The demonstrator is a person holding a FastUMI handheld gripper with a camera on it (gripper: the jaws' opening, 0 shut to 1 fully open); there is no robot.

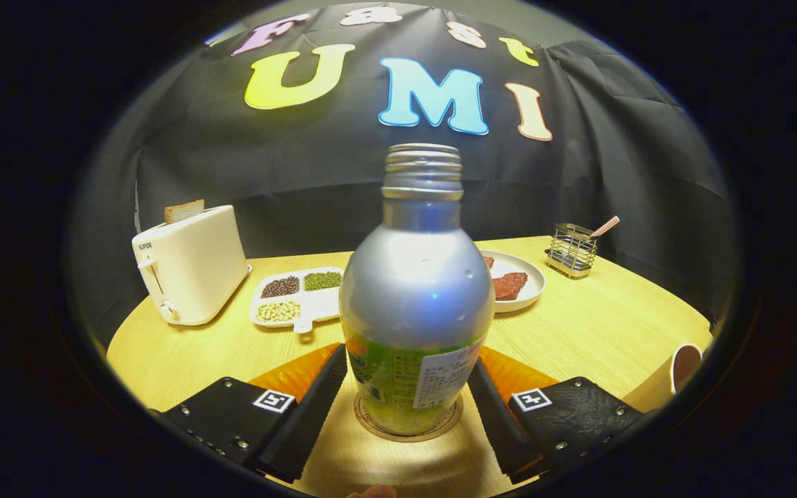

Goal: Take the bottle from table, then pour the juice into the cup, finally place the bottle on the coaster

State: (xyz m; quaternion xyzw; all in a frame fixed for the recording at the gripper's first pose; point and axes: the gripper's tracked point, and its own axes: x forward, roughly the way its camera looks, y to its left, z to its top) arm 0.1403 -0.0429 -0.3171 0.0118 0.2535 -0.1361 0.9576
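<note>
- The bottle (416, 290) stood upright on the coaster (409, 423), between the fingers of the tool (409, 398).
- The tool's fingers sat just beside the bottle's sides; whether they pressed it I could not tell.
- The cup (679, 373) stood off to the right on the bench (599, 325).

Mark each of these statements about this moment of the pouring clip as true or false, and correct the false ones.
1. The bottle stands upright on the coaster. True.
2. The bottle's cap is screwed on. False: its threaded neck is open, with no cap on it.
3. The gripper has a finger on each side of the bottle. True; whether the fingers press on it cannot be told.
4. The toaster has nothing in its slot. False: a slice of bread sticks up from it.
5. The cup stands between the fingers. False: it is off to the right, beyond the right finger.
</note>
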